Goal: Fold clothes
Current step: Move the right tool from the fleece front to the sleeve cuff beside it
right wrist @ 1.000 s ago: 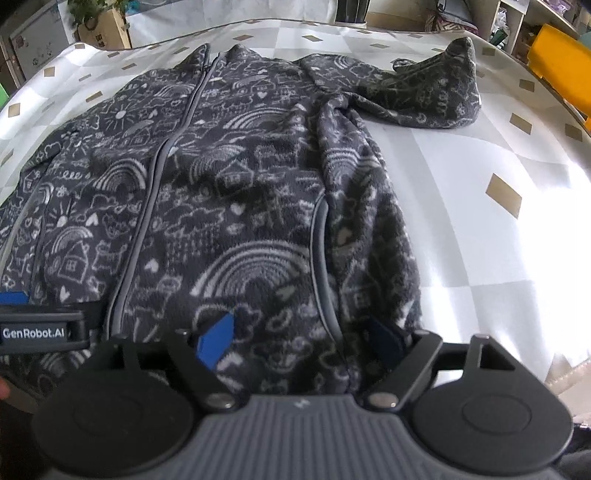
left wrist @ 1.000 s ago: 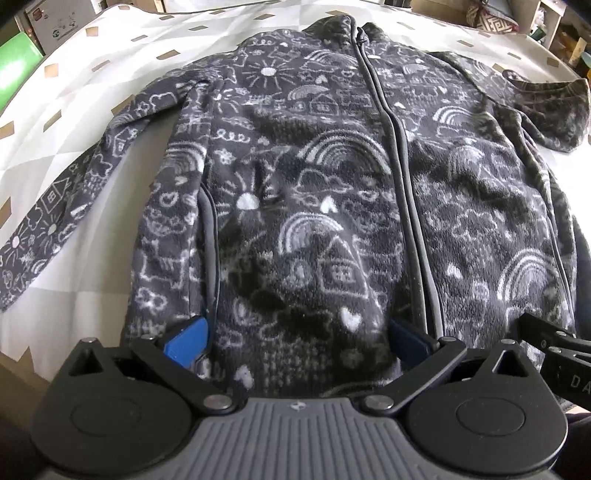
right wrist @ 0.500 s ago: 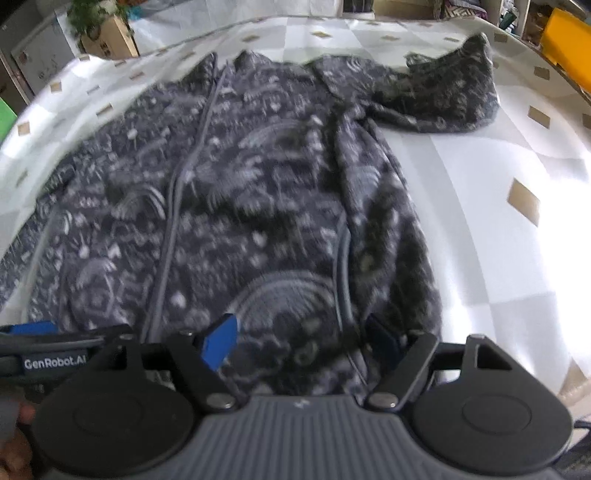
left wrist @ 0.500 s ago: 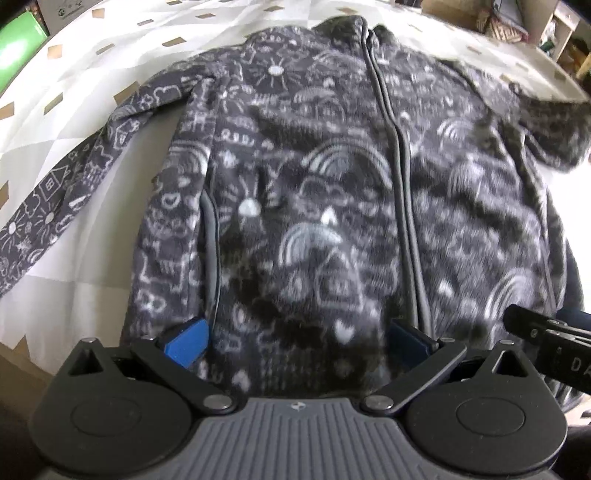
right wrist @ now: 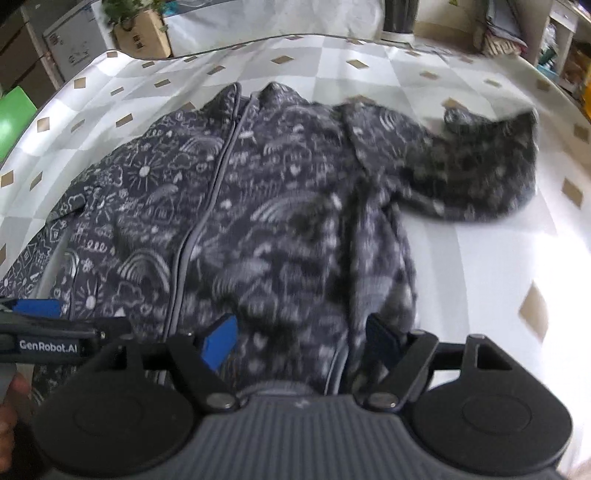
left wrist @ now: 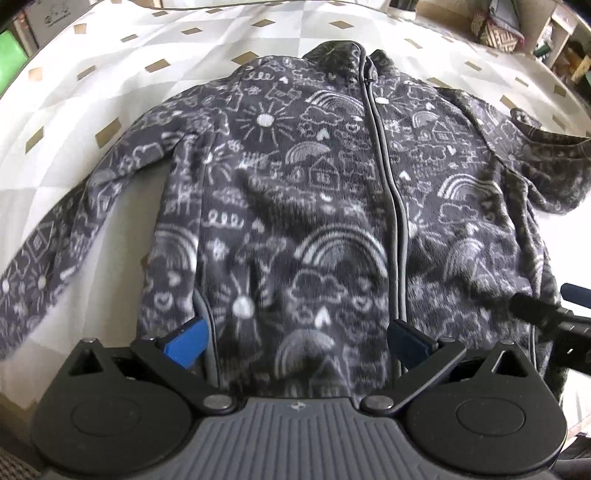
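Observation:
A dark grey fleece jacket [left wrist: 332, 221] with white doodle prints lies zipped and face up on the table, collar far, hem near me. It also shows in the right wrist view [right wrist: 280, 229]. Its left sleeve [left wrist: 66, 236] stretches out to the left; its right sleeve [right wrist: 476, 170] is bunched to the right. My left gripper [left wrist: 297, 339] is open over the hem left of the zipper. My right gripper [right wrist: 301, 338] is open over the hem right of the zipper. Neither grips cloth.
The table [left wrist: 110, 74] has a white and grey checked cover with tan diamonds. Cardboard boxes [right wrist: 144, 33] and a plant stand beyond the far edge. Shelves [left wrist: 554, 37] stand at the far right. A green item [right wrist: 14, 118] sits at the left.
Both grippers have pulled back and risen from the hem, so more of the jacket and table shows. The jaws stay open. The jacket has not moved.

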### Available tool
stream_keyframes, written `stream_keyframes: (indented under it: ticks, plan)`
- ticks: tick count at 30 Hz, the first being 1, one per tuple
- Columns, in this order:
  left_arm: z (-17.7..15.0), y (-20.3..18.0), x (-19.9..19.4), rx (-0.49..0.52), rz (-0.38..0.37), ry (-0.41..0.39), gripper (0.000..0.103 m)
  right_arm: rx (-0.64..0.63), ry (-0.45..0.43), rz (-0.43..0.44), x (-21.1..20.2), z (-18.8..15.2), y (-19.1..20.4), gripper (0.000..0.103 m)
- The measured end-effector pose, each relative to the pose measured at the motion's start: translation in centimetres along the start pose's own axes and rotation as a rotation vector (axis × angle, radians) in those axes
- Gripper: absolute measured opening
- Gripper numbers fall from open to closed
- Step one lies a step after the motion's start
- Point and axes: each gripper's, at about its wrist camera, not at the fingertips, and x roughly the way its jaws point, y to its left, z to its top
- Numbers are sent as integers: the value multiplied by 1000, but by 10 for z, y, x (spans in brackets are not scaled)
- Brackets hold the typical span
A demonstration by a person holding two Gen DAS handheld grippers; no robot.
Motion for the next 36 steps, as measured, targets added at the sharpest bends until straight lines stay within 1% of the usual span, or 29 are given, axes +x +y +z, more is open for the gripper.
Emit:
stream_keyframes:
  ticks: [5, 11, 12, 14, 18, 21, 22, 31, 36]
  plan:
    - [24, 1, 7, 31, 11, -5, 103, -26, -1, 23, 11, 25, -5, 75]
    - [46, 3, 26, 20, 10, -5, 103, -20, 8, 58, 37, 37, -4, 76]
    - [47, 2, 30, 15, 10, 1, 103, -35, 12, 63, 42, 39, -2, 76]
    - [51, 1, 39, 11, 10, 14, 103, -104, 6, 51, 48, 41, 6, 76]
    - [55, -3, 52, 15, 22, 37, 103, -177, 13, 31, 63, 43, 14, 76]
    - [55, -5, 59, 21, 29, 50, 103, -157, 44, 20, 75, 45, 11, 77]
    - [56, -5, 60, 22, 30, 48, 103, -155, 31, 14, 76, 44, 10, 77]
    - [60, -10, 65, 18, 28, 41, 103, -106, 18, -34, 81, 46, 6, 77]
    - [61, -12, 66, 5, 31, 34, 103, -101, 12, -42, 81, 46, 8, 77]
